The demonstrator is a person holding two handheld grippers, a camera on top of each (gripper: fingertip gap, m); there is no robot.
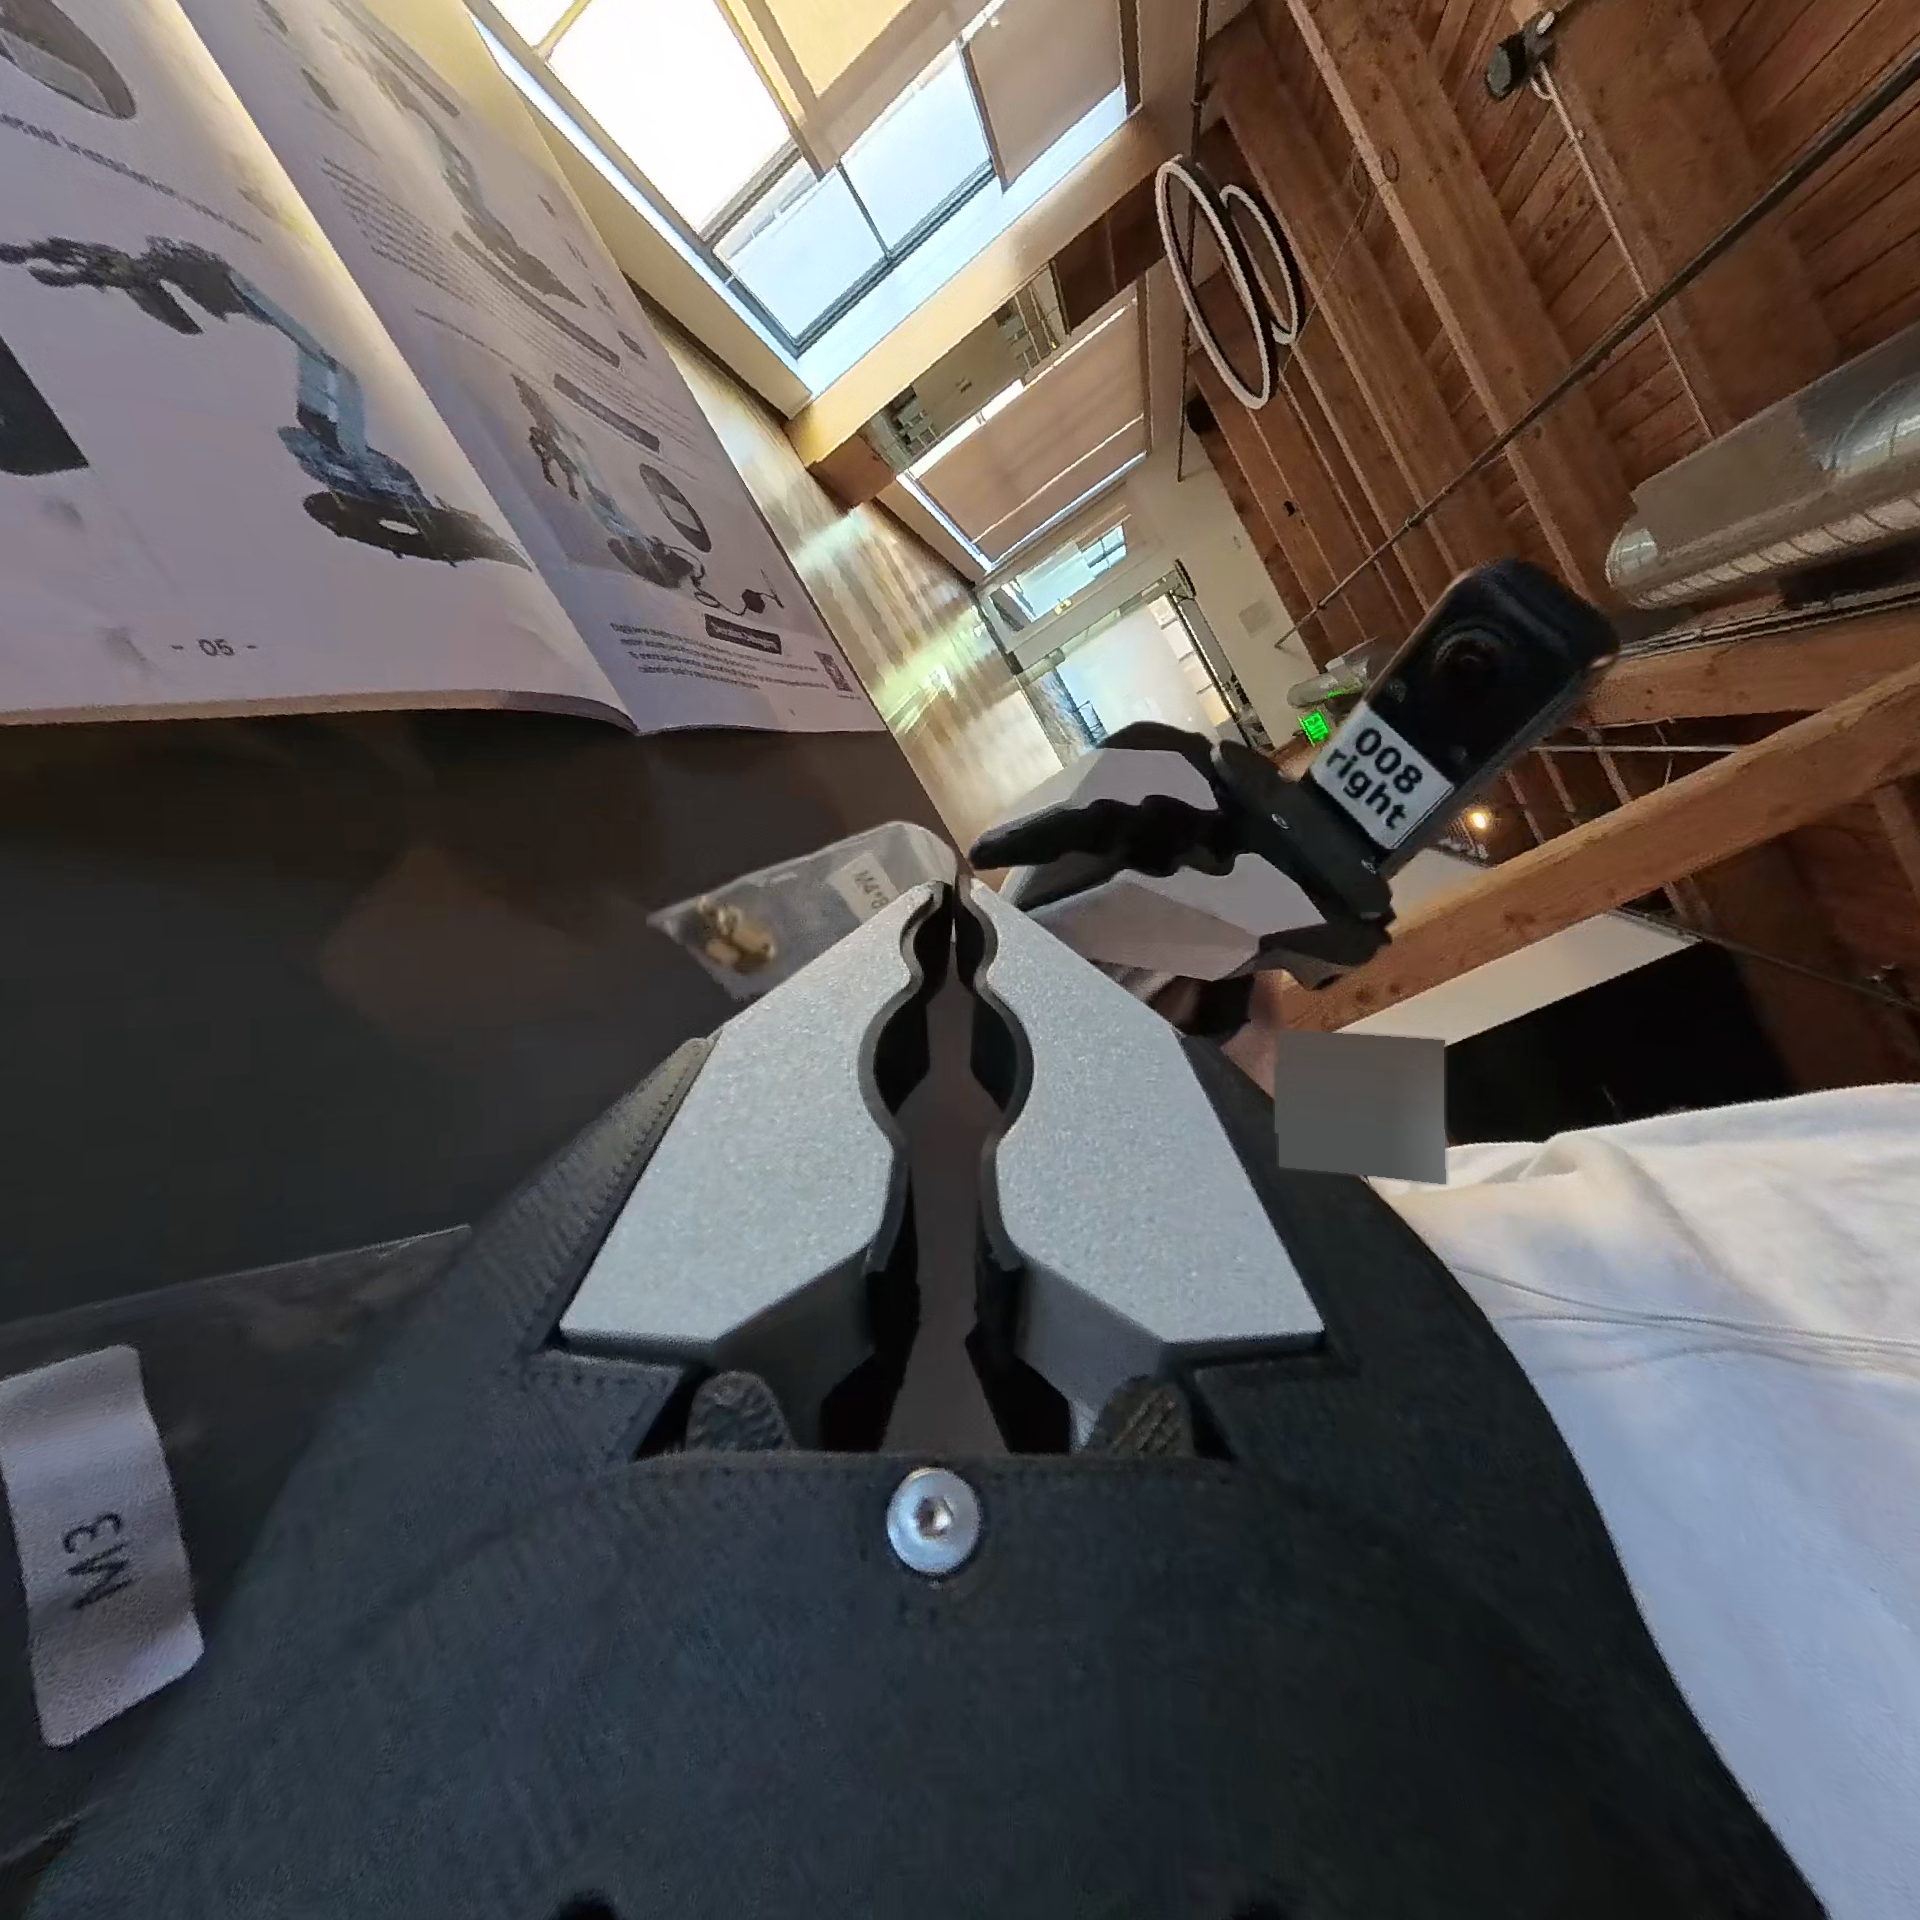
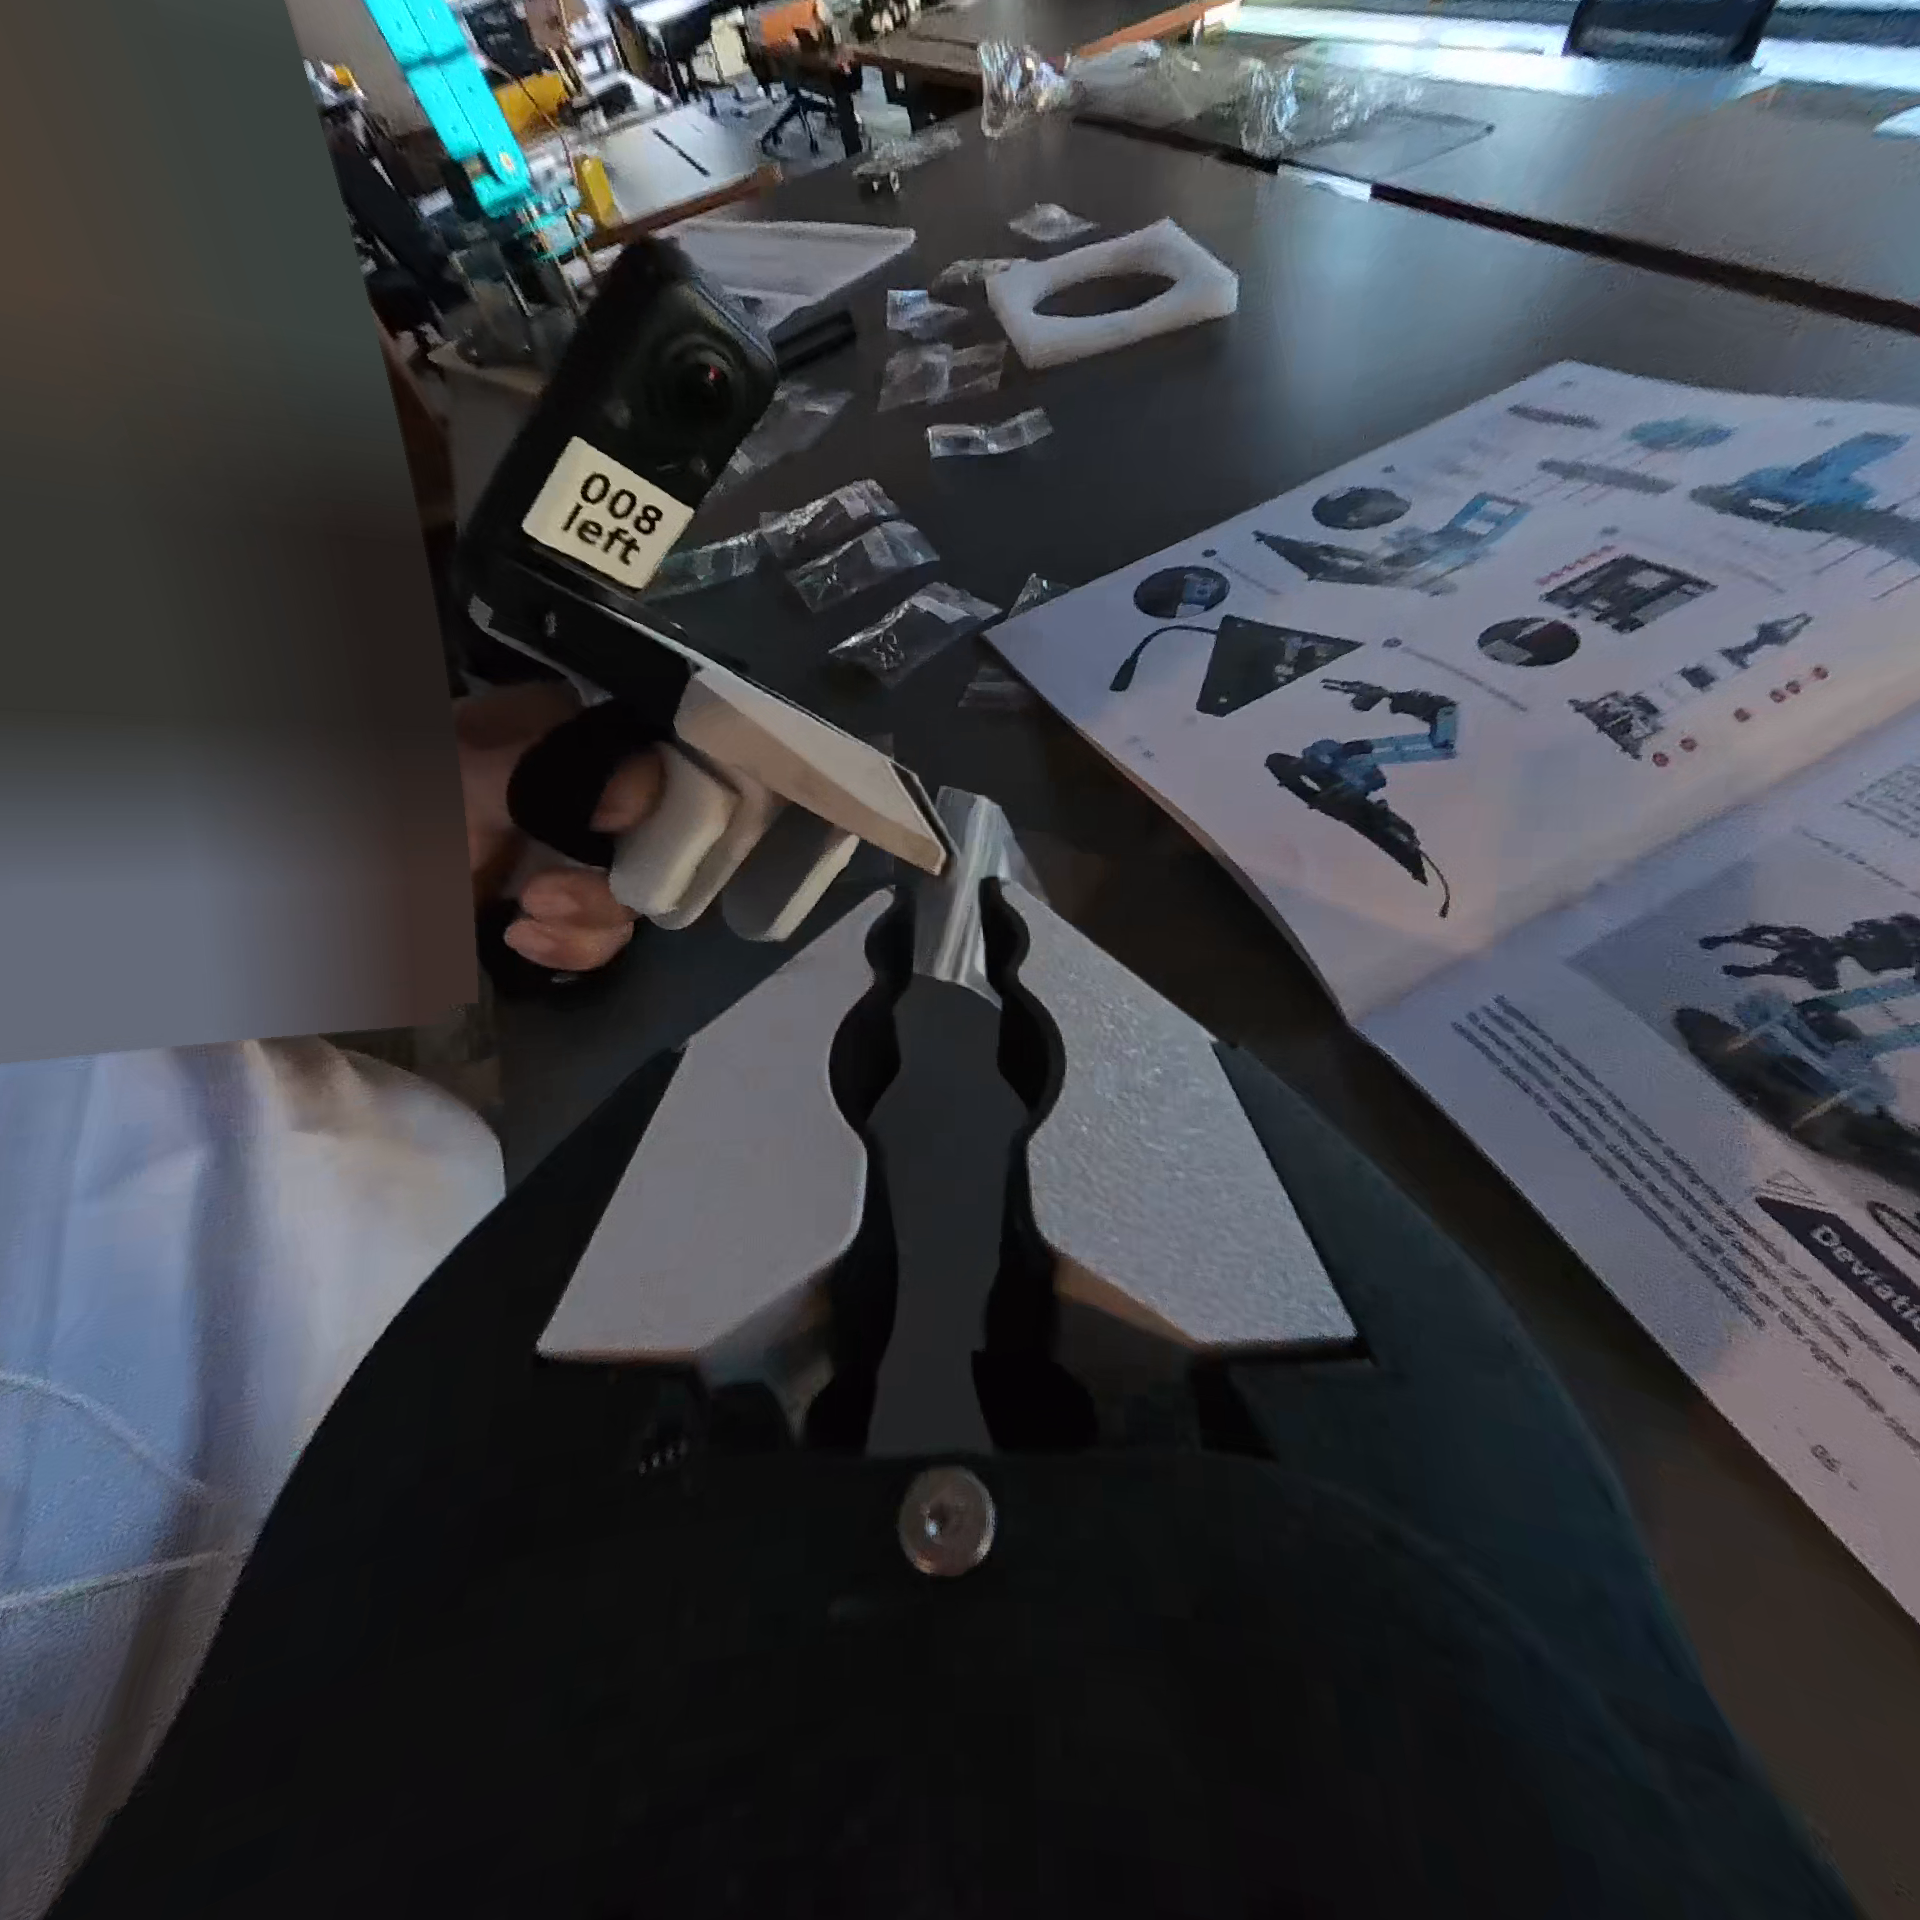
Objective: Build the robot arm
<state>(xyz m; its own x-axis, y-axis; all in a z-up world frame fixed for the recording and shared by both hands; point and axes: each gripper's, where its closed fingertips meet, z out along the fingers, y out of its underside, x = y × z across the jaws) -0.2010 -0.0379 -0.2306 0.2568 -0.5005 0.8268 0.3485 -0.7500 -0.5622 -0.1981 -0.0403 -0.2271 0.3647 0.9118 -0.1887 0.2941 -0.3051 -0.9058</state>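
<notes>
In the left wrist view my left gripper (image 1: 956,896) is shut, its tips pinching the edge of a small clear plastic bag (image 1: 769,914) that holds brass-coloured parts and has a white label. The right wrist view shows the left gripper (image 2: 930,857) shut on the same bag (image 2: 966,862) above the dark table (image 2: 1351,312). My right gripper (image 2: 951,920) is open. The bag's free end hangs between its fingers and the pads stand clear of it. One of the right gripper's fingers (image 1: 1091,826) also shows in the left wrist view, just right of my left tips.
An open printed booklet (image 2: 1455,623) lies on the table to the right and also shows in the left wrist view (image 1: 260,416). Several small clear bags (image 2: 862,551) and a white foam frame (image 2: 1112,291) lie farther back. Another labelled bag (image 1: 94,1538) is at lower left. A person's white garment (image 1: 1662,1351) is close. The tips of both grippers are at nearly the same place.
</notes>
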